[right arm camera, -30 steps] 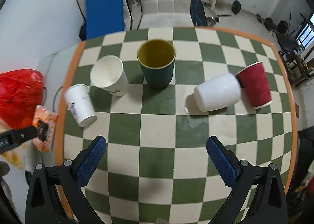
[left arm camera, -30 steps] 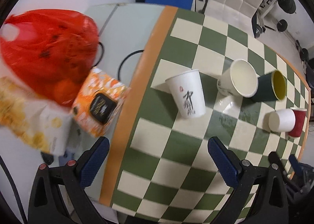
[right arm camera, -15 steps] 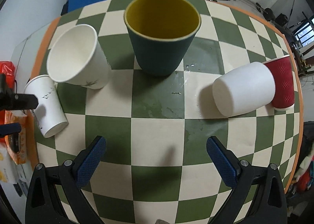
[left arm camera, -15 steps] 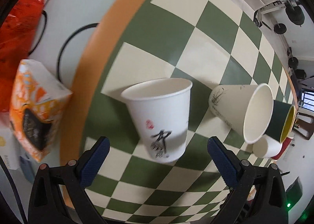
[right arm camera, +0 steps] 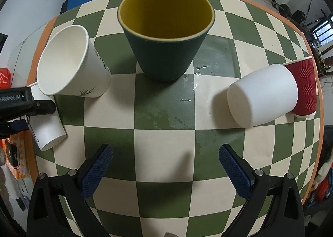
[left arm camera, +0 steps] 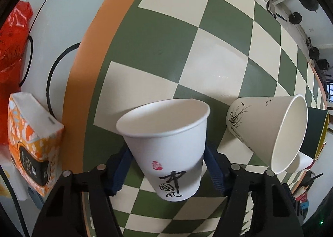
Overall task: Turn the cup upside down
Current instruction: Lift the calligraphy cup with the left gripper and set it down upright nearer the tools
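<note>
A white paper cup with black calligraphy [left arm camera: 168,151] stands upright near the table's orange edge. My left gripper [left arm camera: 166,171] has closed on its lower body, one blue pad on each side. The same cup shows at the left of the right wrist view [right arm camera: 46,131], behind the left gripper's black body. My right gripper [right arm camera: 165,172] is open and empty above the checkered table [right arm camera: 164,147], in front of an upright dark green cup with yellow inside [right arm camera: 166,37].
A second white cup [right arm camera: 71,66] with a plant print stands left of the green cup. A plain white cup [right arm camera: 262,95] and a red ribbed cup [right arm camera: 305,89] stand upside down at the right. An orange tissue box [left arm camera: 31,143] and a red bag [left arm camera: 12,35] lie off the table's left edge.
My left gripper moved in on the calligraphy cup and closed its pads on it. My right gripper moved forward toward the green cup and stayed open.
</note>
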The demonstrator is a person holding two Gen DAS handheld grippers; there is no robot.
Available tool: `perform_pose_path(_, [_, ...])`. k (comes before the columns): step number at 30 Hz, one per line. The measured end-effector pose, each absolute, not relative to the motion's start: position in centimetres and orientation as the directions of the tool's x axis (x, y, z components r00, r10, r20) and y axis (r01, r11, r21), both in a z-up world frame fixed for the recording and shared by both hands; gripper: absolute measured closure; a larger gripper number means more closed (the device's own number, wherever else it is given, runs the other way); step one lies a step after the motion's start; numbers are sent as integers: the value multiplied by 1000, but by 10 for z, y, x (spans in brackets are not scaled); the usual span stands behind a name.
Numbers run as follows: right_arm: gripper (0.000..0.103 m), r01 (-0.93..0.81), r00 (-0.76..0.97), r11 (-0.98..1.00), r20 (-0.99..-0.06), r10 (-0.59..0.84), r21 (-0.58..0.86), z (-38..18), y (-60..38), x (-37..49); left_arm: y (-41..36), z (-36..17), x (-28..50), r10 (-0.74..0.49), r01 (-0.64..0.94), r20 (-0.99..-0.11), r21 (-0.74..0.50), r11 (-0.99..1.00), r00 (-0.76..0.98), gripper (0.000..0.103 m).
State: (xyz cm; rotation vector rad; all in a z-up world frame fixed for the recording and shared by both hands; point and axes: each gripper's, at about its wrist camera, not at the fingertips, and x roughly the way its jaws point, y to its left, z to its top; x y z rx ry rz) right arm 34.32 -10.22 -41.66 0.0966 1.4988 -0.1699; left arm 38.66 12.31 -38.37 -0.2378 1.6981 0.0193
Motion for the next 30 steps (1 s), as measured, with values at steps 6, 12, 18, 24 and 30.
perform_pose_path(6, [0,181,60,982,-997,-55,-43,-414,-105,341,123,-380,374,-122,-139,-989,-111,984,-78,42])
perform_pose_path(12, [0,196,61,980,-997,-47,-34,-408,-113,332,126,-364,349,-119,-100,-991,-113,989,-59,42])
perform_pose_path(18, [0,183,67,982,-997,-49,-36,-396,-130,305,108,-343,290,-114,-9,-992,-114,993,-63,42])
perform_pose_path(24, [0,174,53,984,-997,-49,-39,-388,-148,256,86,-334,236,-117,40,-990,-121,992,-82,42])
perform_pose_path(30, [0,177,39,984,-998,-39,-32,-380,-177,196,61,-327,190,-127,51,-987,-132,990,-96,42])
